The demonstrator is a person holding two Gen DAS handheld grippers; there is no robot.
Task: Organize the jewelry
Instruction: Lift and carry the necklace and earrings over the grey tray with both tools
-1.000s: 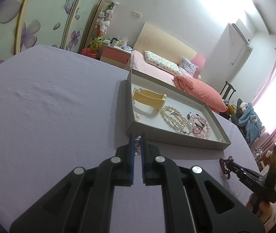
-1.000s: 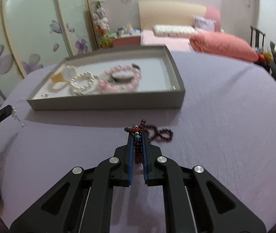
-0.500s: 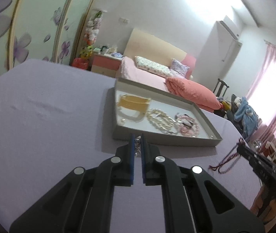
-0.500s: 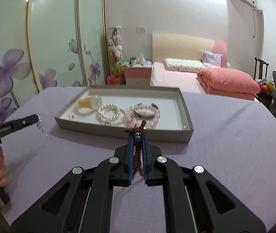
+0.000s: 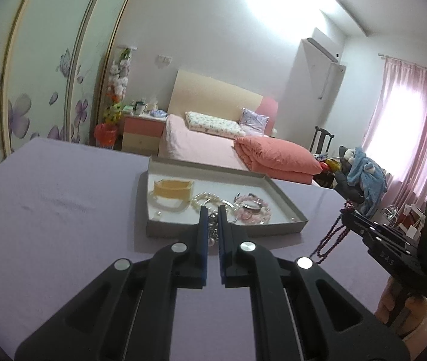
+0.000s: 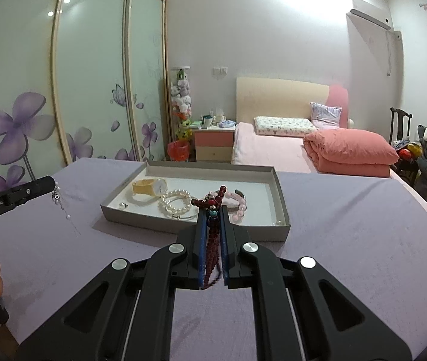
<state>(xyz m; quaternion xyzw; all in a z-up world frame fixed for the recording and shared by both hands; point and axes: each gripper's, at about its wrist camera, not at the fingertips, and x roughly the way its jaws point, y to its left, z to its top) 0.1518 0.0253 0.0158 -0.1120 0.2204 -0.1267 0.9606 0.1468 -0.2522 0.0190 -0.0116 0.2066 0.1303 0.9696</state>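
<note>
A grey tray (image 5: pixel 285 204) (image 6: pixel 282 198) lies on the purple table; it holds a yellow watch (image 6: pixel 148 187), a pearl bracelet (image 6: pixel 177 203) and a pink bead bracelet (image 6: pixel 240 203). My left gripper (image 5: pixel 212 210) is shut on a thin silver chain with small pearls (image 5: pixel 212 237), which also shows hanging in the right wrist view (image 6: pixel 58 198). My right gripper (image 6: pixel 212 210) is shut on a dark red bead necklace (image 6: pixel 211 240), which dangles in the left wrist view (image 5: pixel 330 237). Both are held above the table, in front of the tray.
The purple table (image 6: pixel 348 240) stretches around the tray. Behind it are a pink bed (image 6: pixel 273 147), a nightstand (image 6: pixel 213 144) and sliding wardrobe doors (image 6: pixel 93 90). A chair with clothes (image 5: pixel 360 177) stands at the right.
Both grippers have risen off the table with their jewelry. The red necklace now hangs free, and the views have tilted up toward the room.
</note>
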